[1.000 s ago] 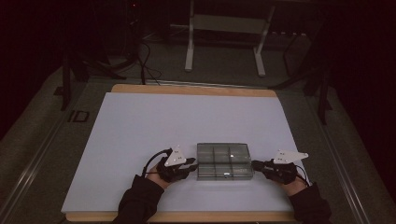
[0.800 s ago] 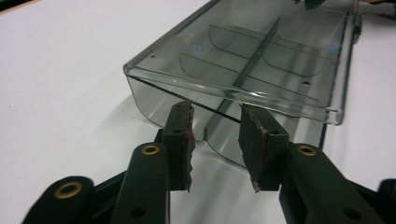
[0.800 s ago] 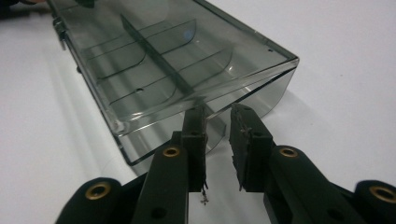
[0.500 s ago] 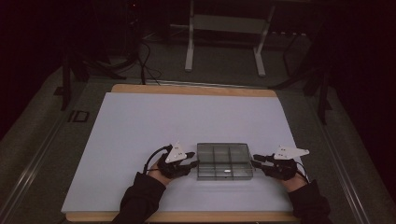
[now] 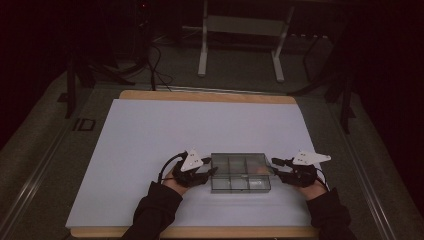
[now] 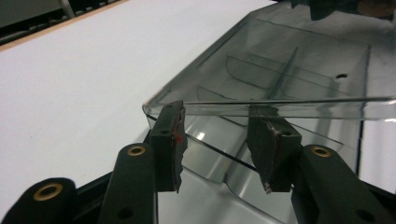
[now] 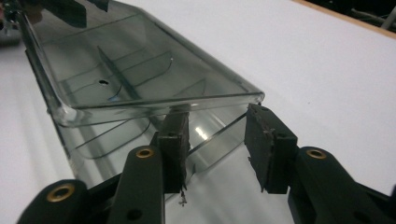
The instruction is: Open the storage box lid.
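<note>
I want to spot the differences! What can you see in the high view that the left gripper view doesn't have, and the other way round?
High view alone: both sleeves, the whole white table, the floor and metal stand behind. Left gripper view alone: the left hand-held gripper pads up close, open under the box's rim, and a small hole in the box floor. Both: the clear divided box on the white surface.

Your items by colour: smoky clear-grey divided box (image 5: 240, 172); white table cover (image 5: 150, 135) with tan wood edge; black left gripper (image 5: 210, 171) and right gripper (image 5: 276, 166), each with a pale grey plate.
</note>
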`<state>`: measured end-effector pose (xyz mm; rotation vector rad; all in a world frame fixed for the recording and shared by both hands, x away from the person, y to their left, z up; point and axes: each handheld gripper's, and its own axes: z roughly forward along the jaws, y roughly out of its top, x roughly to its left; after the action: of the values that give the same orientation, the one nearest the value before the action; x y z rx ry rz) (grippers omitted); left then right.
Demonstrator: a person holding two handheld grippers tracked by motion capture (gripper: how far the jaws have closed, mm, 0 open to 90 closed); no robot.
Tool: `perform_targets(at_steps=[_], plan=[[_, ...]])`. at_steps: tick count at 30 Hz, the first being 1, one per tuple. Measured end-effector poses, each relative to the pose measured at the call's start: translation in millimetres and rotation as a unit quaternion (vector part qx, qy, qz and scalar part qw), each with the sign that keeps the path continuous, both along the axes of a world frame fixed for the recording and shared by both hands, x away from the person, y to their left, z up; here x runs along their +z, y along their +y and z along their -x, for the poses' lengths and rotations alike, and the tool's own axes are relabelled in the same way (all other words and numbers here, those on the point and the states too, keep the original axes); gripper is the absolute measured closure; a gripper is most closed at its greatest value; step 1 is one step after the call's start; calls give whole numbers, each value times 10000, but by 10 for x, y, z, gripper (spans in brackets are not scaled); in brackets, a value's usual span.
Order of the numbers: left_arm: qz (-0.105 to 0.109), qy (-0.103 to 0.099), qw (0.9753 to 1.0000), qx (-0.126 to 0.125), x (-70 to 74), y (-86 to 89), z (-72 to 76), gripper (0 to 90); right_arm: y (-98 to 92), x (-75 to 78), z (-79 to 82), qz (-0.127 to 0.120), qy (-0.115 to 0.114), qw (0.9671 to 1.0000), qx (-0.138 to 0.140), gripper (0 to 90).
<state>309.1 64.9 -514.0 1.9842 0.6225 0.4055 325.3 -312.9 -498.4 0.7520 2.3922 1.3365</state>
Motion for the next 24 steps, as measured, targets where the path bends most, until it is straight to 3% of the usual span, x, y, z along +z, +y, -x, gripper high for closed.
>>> perform_targets(at_steps=[8, 24], plan=[[43, -107, 9998, 129, -1, -17, -96, 554, 71, -11, -90, 56, -87, 9999, -16, 592], [147, -244, 9991, 326, -61, -41, -191, 647, 157, -54, -244, 33, -176, 9998, -37, 628]])
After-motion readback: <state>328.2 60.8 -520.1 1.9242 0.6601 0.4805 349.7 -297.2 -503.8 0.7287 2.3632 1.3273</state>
